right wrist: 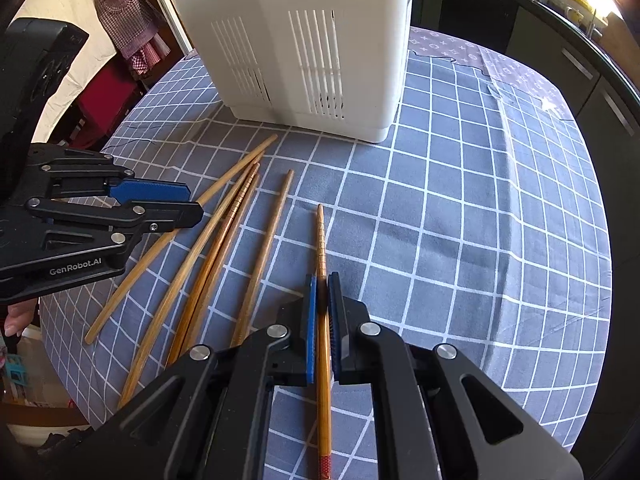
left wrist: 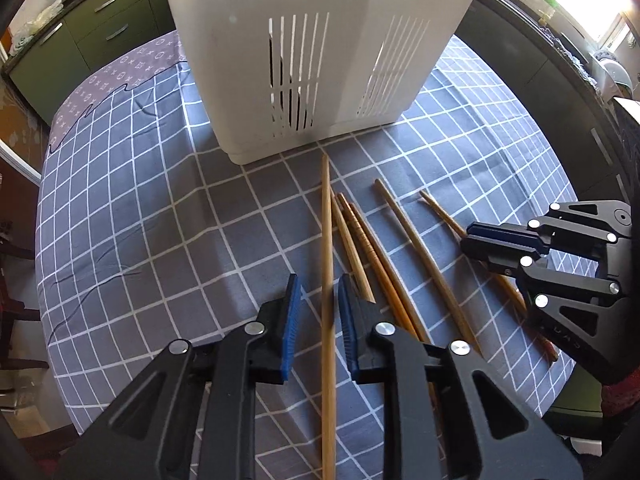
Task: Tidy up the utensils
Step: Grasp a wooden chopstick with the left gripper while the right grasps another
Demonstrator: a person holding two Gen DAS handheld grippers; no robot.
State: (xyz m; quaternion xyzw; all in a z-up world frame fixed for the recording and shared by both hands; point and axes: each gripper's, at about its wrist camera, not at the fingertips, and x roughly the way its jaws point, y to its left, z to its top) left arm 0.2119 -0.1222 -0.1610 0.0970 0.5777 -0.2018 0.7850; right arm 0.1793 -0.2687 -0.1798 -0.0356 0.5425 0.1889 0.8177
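Observation:
Several wooden chopsticks lie fanned on the grey checked tablecloth in front of a white slotted utensil holder (left wrist: 312,60), which also shows in the right wrist view (right wrist: 304,40). My left gripper (left wrist: 319,292) is open, its jaws on either side of a pale chopstick (left wrist: 327,240) without touching it. My right gripper (right wrist: 322,292) is shut on a darker ridged chopstick (right wrist: 321,240) with a red end. The right gripper also shows at the right of the left wrist view (left wrist: 476,240), and the left gripper at the left of the right wrist view (right wrist: 192,200).
The remaining chopsticks (right wrist: 224,248) lie between the two grippers. The tablecloth (right wrist: 480,220) covers a round table; green cabinets (left wrist: 92,28) stand behind it. A dark counter (right wrist: 560,40) runs along the far side.

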